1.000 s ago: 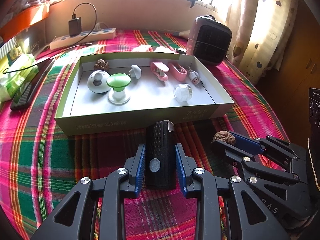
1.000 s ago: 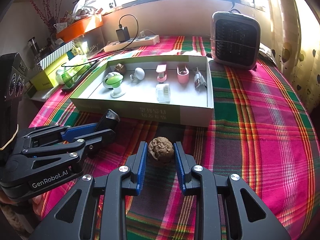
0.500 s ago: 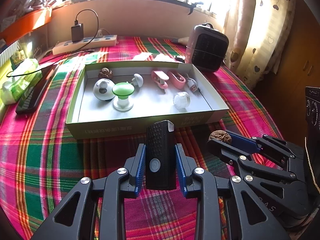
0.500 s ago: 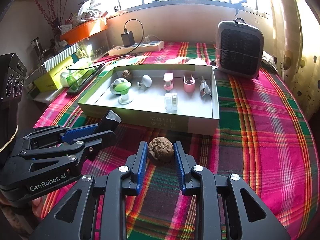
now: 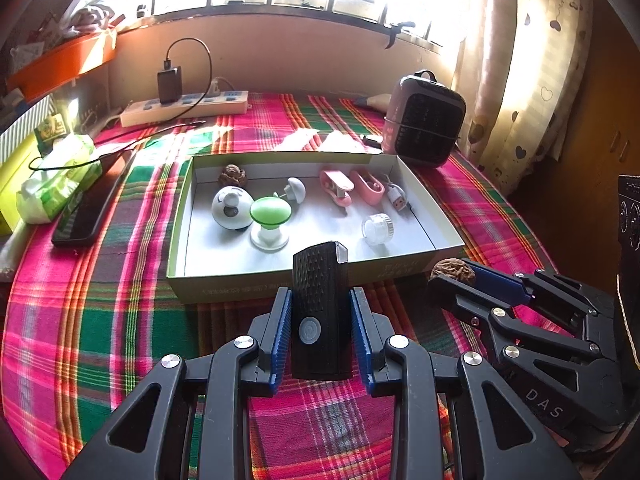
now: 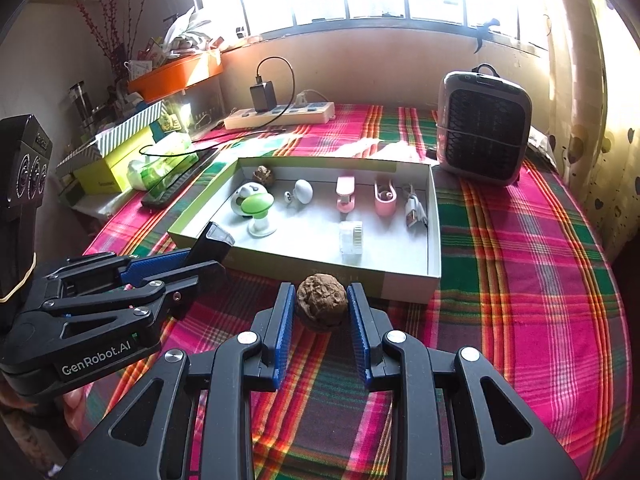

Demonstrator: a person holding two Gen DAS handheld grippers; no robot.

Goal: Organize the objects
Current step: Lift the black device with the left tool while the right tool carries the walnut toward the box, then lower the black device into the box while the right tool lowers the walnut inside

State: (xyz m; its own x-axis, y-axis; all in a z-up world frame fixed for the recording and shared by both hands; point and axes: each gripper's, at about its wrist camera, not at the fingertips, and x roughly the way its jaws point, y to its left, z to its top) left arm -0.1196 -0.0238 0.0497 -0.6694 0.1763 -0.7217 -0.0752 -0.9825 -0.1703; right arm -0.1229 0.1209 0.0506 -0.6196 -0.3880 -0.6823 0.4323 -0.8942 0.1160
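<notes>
Walnut (image 6: pixel 321 305) sits gripped in the right gripper (image 6: pixel 321 312) jaws; left gripper (image 5: pixel 320 320) jaws clamp what looks like a black flashlight (image 5: pixel 320 312), before the box (image 5: pixel 280 284).

Heater (image 6: pixel 484 130), power strip (image 6: pixel 280 115), perhaps tissues (image 5: pixel 56 178).

Open from above: shallow box (image 6: pixel 434 240), front right floor bare beside clear jar (image 6: pixel 351 237). Crowding the box's back half: green-capped stand (image 6: pixel 258 210), white pods, pink clips, cable. Blocking beyond the box's far right corner: heater (image 6: pixel 484 128). Clear plaid cloth (image 6: pixel 520 260) right of the box.
</notes>
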